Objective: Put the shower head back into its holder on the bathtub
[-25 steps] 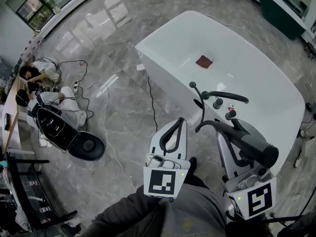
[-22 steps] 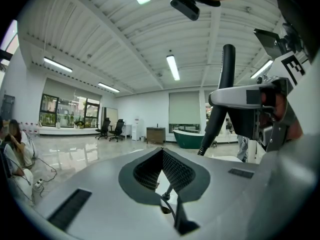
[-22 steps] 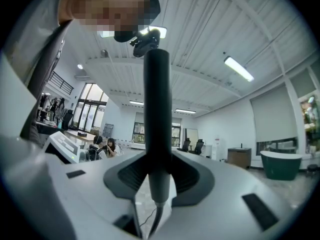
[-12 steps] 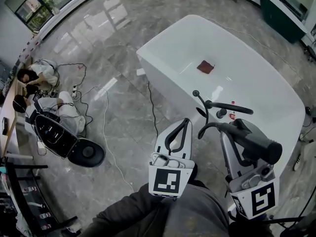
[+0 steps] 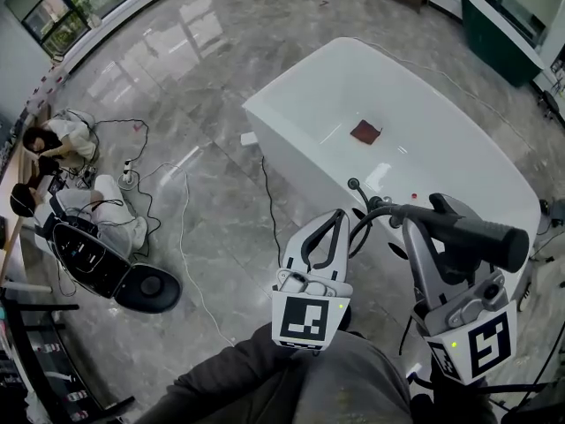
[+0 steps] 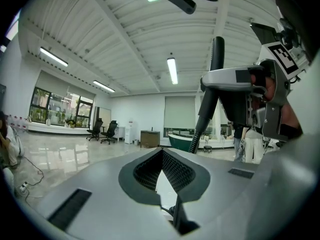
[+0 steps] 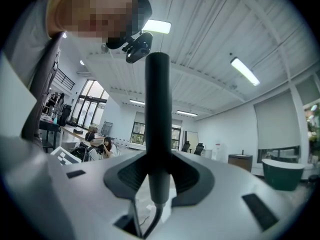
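In the head view, the shower head [image 5: 472, 235] is seen clamped crosswise in the right hand-held gripper [image 5: 430, 212], its dark handle lying roughly level above the near end of the white bathtub [image 5: 305, 82]. The hose [image 5: 369, 215] is left to curve down from the handle's end, so the grip is taken on the rigid handle and not on the flexible part. The holder itself cannot be clearly made out, as the tub's near rim is largely covered by the handle and gripper. It is judged that the shower head is being carried toward the fittings there and has not yet been seated. The left hand-held gripper [image 5: 336, 215] is held just beside the right one, over the floor [image 5: 203, 210] in front of the tub. A small dark red patch [image 5: 365, 132] is seen lying in the tub's bottom, well apart from both. In the left gripper view, the jaws are seen brought together at their tips with nothing between them. This gripper is judged to be held in reserve, perhaps for steadying the hose. In the right gripper view, the jaws are closed firmly on the handle, which stands straight up between the pads, with the hose trailing out below them.
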Demonstrator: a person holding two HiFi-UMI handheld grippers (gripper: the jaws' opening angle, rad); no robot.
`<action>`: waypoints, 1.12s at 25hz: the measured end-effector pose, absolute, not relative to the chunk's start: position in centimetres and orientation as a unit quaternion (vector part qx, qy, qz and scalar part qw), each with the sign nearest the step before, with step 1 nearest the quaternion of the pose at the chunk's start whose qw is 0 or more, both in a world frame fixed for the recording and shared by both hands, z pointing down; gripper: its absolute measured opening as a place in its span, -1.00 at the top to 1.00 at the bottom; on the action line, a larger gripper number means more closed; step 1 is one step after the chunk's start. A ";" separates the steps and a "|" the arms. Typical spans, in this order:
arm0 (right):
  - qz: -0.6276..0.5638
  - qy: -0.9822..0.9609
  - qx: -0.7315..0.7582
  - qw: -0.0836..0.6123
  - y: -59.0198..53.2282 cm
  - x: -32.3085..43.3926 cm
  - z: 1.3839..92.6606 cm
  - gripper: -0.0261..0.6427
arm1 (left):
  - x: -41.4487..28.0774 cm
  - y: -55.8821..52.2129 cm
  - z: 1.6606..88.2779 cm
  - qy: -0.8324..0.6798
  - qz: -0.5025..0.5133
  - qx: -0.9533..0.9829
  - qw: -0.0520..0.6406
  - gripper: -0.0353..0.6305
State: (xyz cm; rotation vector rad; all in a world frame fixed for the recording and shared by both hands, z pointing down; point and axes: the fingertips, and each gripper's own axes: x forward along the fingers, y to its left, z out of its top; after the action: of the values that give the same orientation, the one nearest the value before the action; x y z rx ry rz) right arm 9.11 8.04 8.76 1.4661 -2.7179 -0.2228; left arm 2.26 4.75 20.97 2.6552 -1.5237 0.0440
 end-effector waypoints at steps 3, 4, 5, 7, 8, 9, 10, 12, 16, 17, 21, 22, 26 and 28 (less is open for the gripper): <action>-0.077 -0.879 0.470 0.020 6.1 8.4 8.9 0.50 | 1.7 3.1 21.4 -0.498 0.009 0.866 0.038 0.88; -0.079 -0.880 0.469 0.020 5.7 8.2 8.8 0.50 | 1.5 2.8 21.4 -0.500 0.007 0.865 0.039 0.88; -0.081 -0.880 0.467 0.019 5.5 8.0 8.6 0.50 | 1.3 2.6 21.3 -0.501 0.005 0.864 0.039 0.88; -0.086 -0.882 0.462 0.017 5.5 7.9 7.4 0.50 | 1.0 2.7 20.6 -0.505 0.001 0.862 0.037 0.88; -0.088 -0.884 0.459 0.014 5.6 7.9 6.5 0.50 | 0.9 2.9 20.0 -0.506 -0.002 0.862 0.037 0.88; -0.090 -0.885 0.456 0.012 5.6 7.8 5.5 0.50 | 0.8 3.1 19.5 -0.507 -0.004 0.861 0.037 0.88; -0.092 -0.886 0.453 0.009 5.5 7.8 4.6 0.50 | 0.7 3.2 19.0 -0.508 -0.007 0.860 0.036 0.88; -0.098 -0.888 0.448 0.001 4.9 7.7 3.0 0.50 | 0.4 3.2 18.6 -0.509 -0.010 0.860 0.036 0.88; -0.117 -0.890 0.442 -0.006 3.3 7.5 0.8 0.50 | -0.1 2.5 18.8 -0.511 -0.011 0.859 0.033 0.88; -0.120 -0.890 0.440 -0.008 3.0 7.4 0.3 0.50 | -0.2 2.4 18.7 -0.512 -0.012 0.858 0.033 0.88; -0.128 -0.890 0.436 -0.016 2.4 6.8 -0.8 0.50 | -0.8 1.7 18.5 -0.515 -0.020 0.856 0.036 0.88; -0.130 -0.890 0.436 -0.018 2.3 6.8 -1.0 0.50 | -0.9 1.5 18.6 -0.516 -0.021 0.856 0.037 0.88; -0.132 -0.892 0.432 -0.030 2.2 6.7 -2.4 0.50 | -1.0 0.8 18.3 -0.517 -0.025 0.855 0.036 0.88; -0.136 -0.892 0.430 -0.036 2.2 6.7 -3.4 0.50 | -1.1 0.6 18.1 -0.517 -0.029 0.855 0.036 0.88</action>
State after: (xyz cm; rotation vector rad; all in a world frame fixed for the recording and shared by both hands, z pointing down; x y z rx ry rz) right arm 6.69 2.20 -3.41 1.3834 -2.8683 -0.4361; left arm -1.13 0.60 18.11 2.6266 -1.5867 -0.0887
